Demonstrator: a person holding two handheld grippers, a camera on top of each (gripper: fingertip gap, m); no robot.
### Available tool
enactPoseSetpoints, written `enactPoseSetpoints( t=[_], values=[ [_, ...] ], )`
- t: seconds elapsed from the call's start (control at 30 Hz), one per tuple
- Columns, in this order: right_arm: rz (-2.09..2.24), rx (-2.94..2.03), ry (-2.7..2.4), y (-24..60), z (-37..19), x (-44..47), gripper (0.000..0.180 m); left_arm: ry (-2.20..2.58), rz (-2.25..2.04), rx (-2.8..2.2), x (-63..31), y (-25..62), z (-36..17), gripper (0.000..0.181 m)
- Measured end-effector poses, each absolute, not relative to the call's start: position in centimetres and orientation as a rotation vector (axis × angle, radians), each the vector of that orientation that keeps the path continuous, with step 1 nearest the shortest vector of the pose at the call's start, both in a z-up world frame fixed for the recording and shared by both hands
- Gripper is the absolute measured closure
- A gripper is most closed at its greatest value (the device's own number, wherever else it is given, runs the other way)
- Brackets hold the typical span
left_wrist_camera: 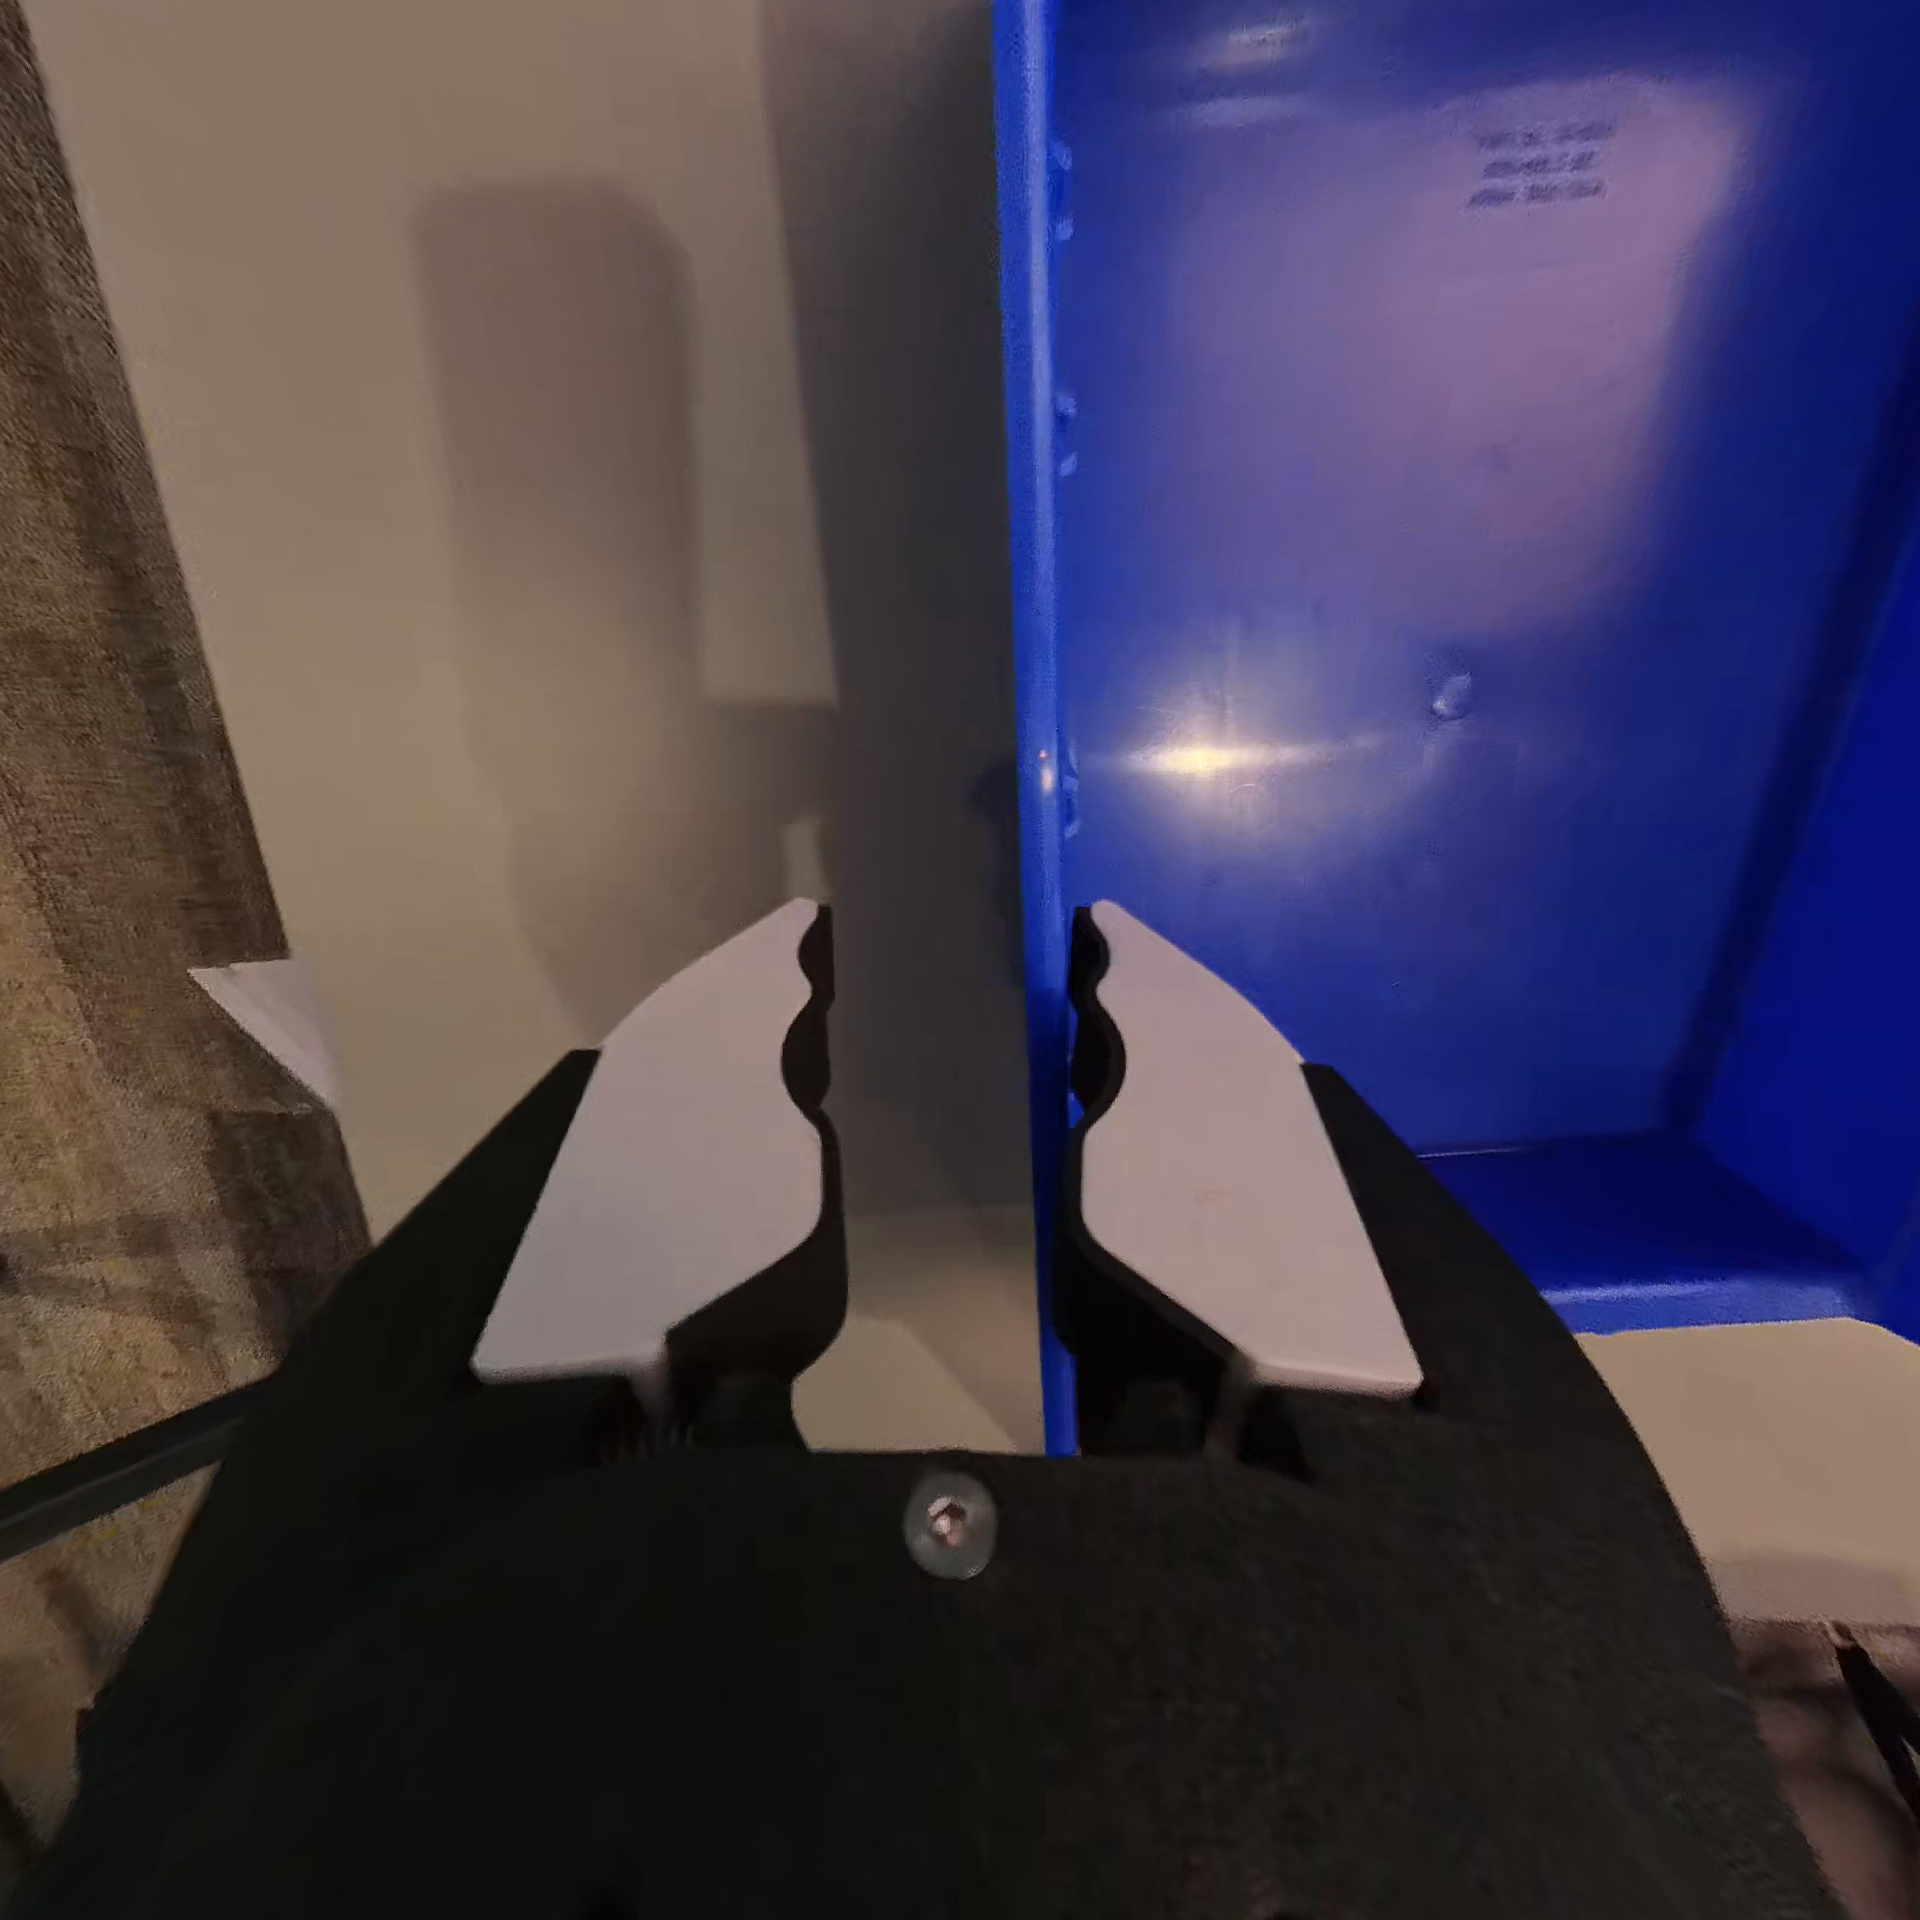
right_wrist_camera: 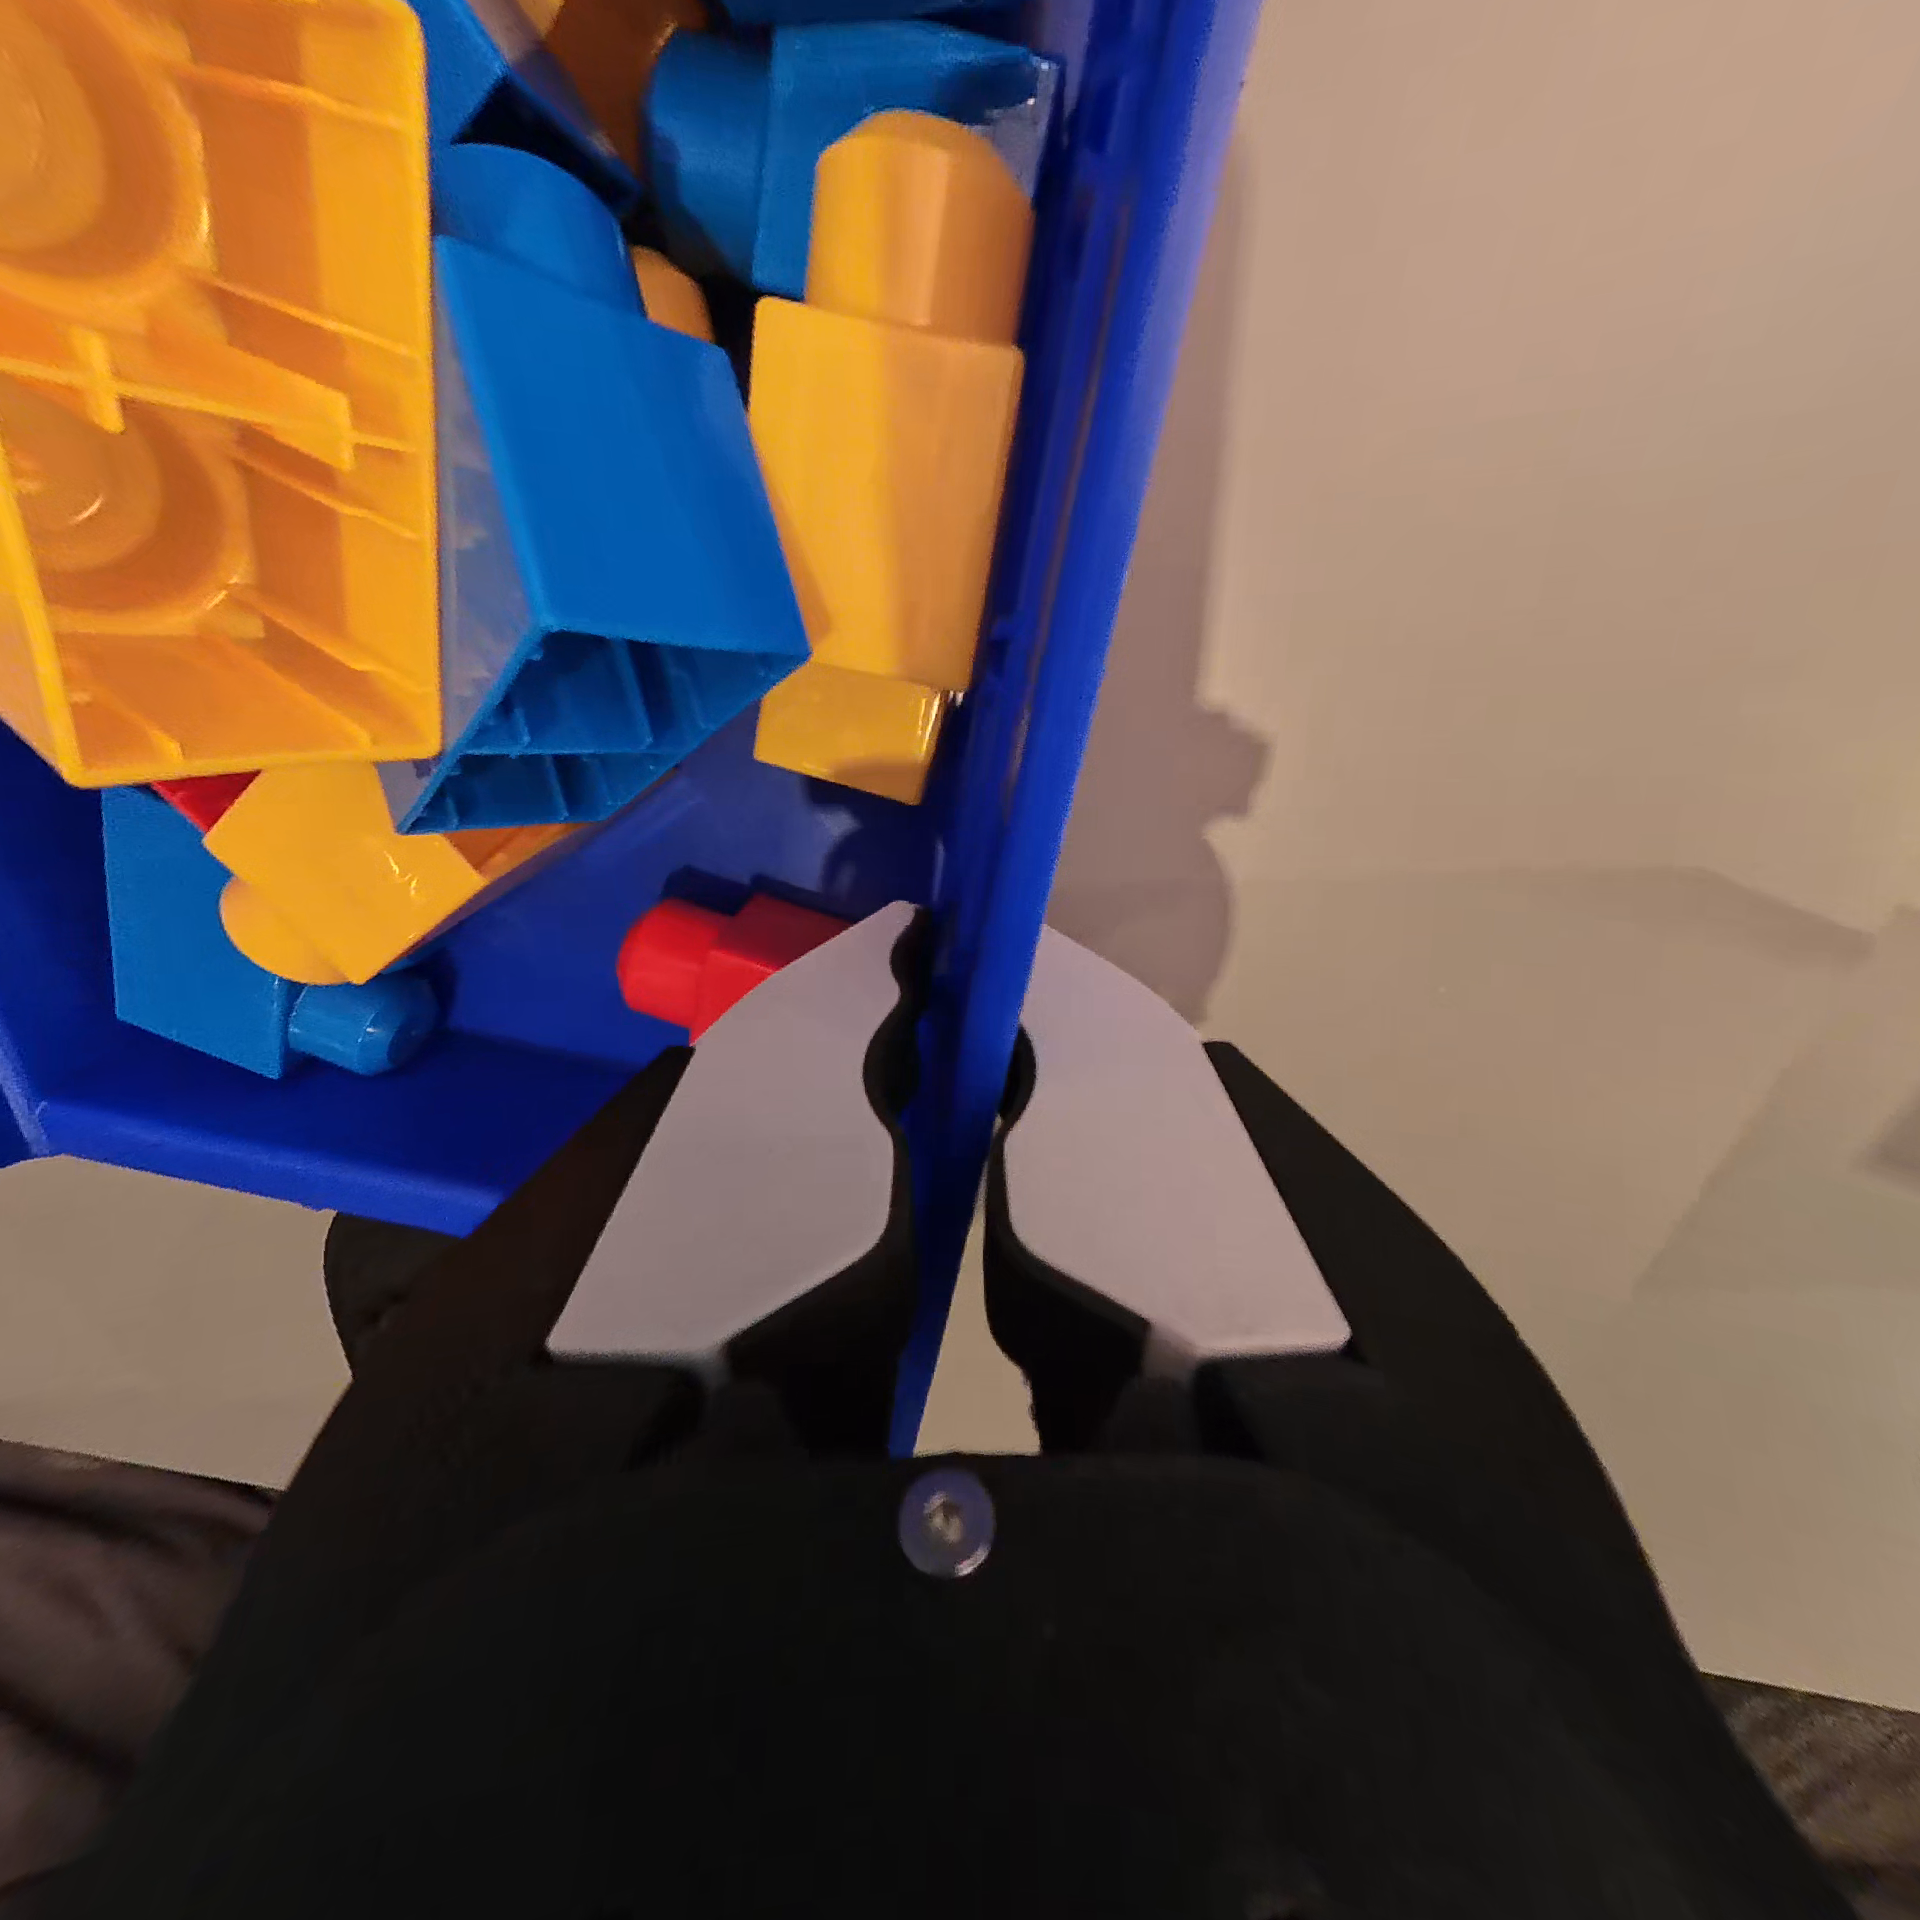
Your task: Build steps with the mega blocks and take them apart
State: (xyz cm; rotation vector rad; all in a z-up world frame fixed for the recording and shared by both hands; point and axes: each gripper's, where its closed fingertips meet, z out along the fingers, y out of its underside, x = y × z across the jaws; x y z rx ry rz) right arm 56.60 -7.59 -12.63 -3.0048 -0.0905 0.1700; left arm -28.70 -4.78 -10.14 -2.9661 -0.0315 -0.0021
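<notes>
2 grippers | left (left_wrist_camera: 948, 914) fingers parted, straddling bin wall (left_wrist_camera: 1029, 520) | right (right_wrist_camera: 961, 920) clamps bin wall

The surface is a plain cream tabletop (left_wrist_camera: 935, 1340), matte, nothing fancy. A blue plastic bin (left_wrist_camera: 1455, 623) sits right on it; in the left wrist view it's ahead of the claw and off to its right, with one wall running up between the fingers. In the right wrist view the bin (right_wrist_camera: 312, 1153) is ahead-left of the claw, bare table (right_wrist_camera: 1558, 1143) to the right. Past the table edge, left of the left claw, there's brownish carpet (left_wrist_camera: 114, 831).
</notes>
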Motion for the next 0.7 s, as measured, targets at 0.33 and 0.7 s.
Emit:
enactPoseSetpoints(
  t=[0.33, 0.7],
  values=[
    [0.18, -2.999, -0.12, -7.5, -12.7, 56.6, 0.171, 0.063, -0.062, -3.054, -26.6, -4.7, -11.3, 0.174],
    [0.133, -3.013, -0.151, -7.5, -12.9, 56.6, 0.17, 0.264, -0.089, -3.082, -21.6, -3.8, -11.4, 0.173]
  ],
)
